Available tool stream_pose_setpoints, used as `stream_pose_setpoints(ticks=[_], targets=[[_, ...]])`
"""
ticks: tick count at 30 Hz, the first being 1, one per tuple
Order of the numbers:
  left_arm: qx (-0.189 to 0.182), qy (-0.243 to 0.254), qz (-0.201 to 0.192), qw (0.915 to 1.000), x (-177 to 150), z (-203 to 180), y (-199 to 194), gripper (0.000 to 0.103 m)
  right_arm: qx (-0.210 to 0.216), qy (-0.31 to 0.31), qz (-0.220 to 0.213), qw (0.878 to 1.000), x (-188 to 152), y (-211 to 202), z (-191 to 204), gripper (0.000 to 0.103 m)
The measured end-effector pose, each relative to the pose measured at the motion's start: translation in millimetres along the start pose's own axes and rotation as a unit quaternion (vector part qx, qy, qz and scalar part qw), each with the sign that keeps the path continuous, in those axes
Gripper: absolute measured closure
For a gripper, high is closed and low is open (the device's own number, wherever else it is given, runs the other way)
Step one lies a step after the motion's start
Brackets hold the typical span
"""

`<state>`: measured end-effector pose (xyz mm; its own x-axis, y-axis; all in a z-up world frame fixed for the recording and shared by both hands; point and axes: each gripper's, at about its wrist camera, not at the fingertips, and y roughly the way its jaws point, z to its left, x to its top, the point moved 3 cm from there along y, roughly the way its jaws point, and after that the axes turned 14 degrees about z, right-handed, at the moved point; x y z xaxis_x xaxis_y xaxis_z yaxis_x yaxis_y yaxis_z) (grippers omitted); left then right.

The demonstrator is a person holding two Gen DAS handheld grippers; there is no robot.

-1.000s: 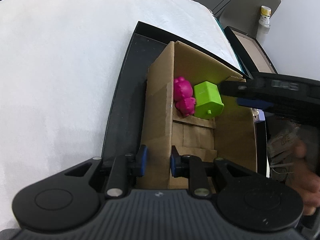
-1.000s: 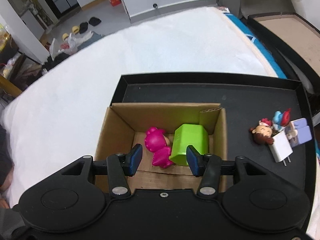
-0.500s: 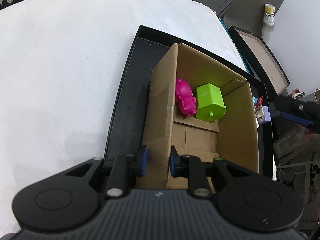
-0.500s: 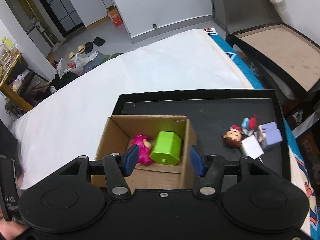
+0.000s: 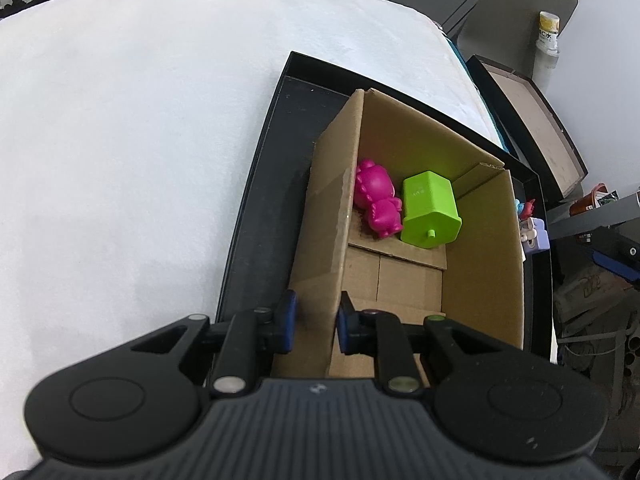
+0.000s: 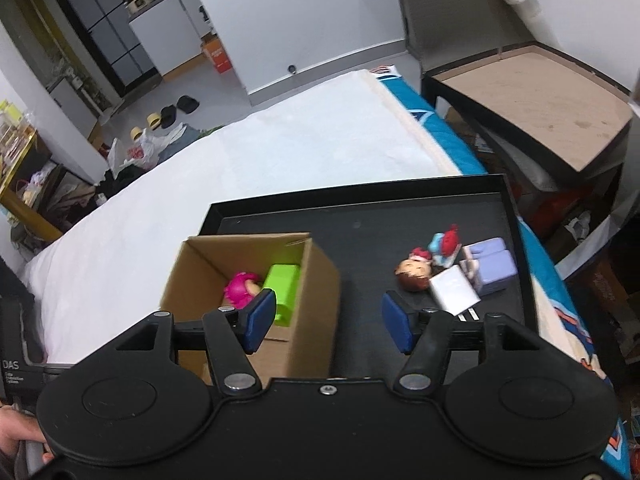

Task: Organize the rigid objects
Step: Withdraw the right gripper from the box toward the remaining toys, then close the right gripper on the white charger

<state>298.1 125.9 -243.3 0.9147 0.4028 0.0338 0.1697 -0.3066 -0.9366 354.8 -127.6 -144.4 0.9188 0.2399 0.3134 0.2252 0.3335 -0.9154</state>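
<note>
While the left gripper [image 5: 313, 322] pinches the cardboard box [image 5: 476, 280] wall, its fingers straddle it. The right gripper [image 6: 326, 318] hangs spread above the black tray [image 6: 360, 208].

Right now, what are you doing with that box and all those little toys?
I'm tidying toys into the cardboard box on the black tray. The left tongs pinch the box's wall to steady it. A pink toy and a green block lie inside. The right tongs are open and empty, above the tray, and a doll figure, white charger and purple piece wait outside.
</note>
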Motion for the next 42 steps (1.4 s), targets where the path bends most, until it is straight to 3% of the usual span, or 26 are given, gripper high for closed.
stream_pose_setpoints(ticks=[10, 13, 26, 42], targets=[[0.007, -0.002, 0.002, 1.0, 1.9, -1.1, 0.2, 0.084, 0.005, 0.042, -0.01, 0.999, -2.7, 5.9, -52.4, 0.044], [0.008, -0.005, 0.003, 0.9999, 2.6, -0.6, 0.8, 0.085, 0.008, 0.023, -0.022, 0.999, -5.9, 11.8, -60.6, 0.044], [0.016, -0.013, -0.002, 0.9998, 4.5, -1.7, 3.7, 0.085, 0.026, 0.021, 0.005, 0.999, -7.9, 62.2, -98.8, 0.045], [0.025, -0.008, -0.002, 0.9997, 6.6, -1.8, 3.4, 0.085, -0.033, 0.017, 0.037, 0.999, -4.9, 107.4, -121.3, 0.046]])
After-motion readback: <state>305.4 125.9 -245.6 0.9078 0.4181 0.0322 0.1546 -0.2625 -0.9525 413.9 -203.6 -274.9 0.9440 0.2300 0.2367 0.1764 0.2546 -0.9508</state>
